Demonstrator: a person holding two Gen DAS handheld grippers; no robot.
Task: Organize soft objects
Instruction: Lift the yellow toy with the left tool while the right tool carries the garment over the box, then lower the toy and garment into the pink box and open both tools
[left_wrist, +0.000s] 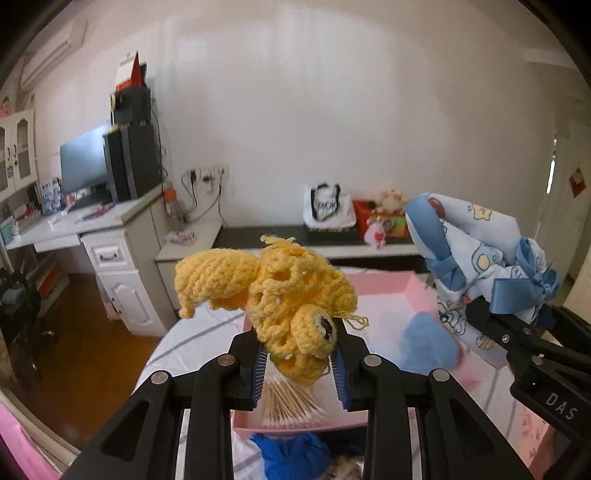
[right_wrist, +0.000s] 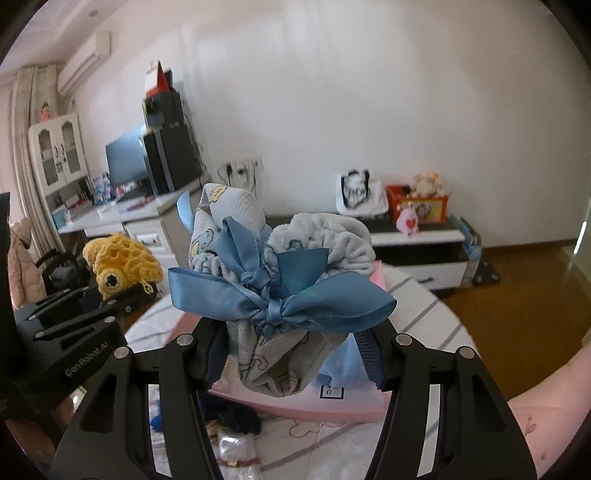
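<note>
My left gripper (left_wrist: 300, 363) is shut on a yellow crocheted toy (left_wrist: 273, 295), held in the air above a pink box (left_wrist: 413, 291). My right gripper (right_wrist: 293, 360) is shut on a pale blue towel bundle (right_wrist: 273, 373) tied with a blue satin ribbon (right_wrist: 258, 295), also lifted over the pink box (right_wrist: 332, 406). In the left wrist view the bundle (left_wrist: 476, 258) hangs at the right in the other gripper. From the right wrist camera the yellow toy (right_wrist: 122, 262) shows at the left.
The pink box holds a light blue soft item (left_wrist: 428, 343) and cotton swabs (left_wrist: 291, 402). A dark blue cloth (left_wrist: 291, 454) lies in front of it on the striped white bed cover (right_wrist: 436, 325). A white desk (left_wrist: 110, 229) with a monitor stands left; a low cabinet (right_wrist: 417, 236) lies behind.
</note>
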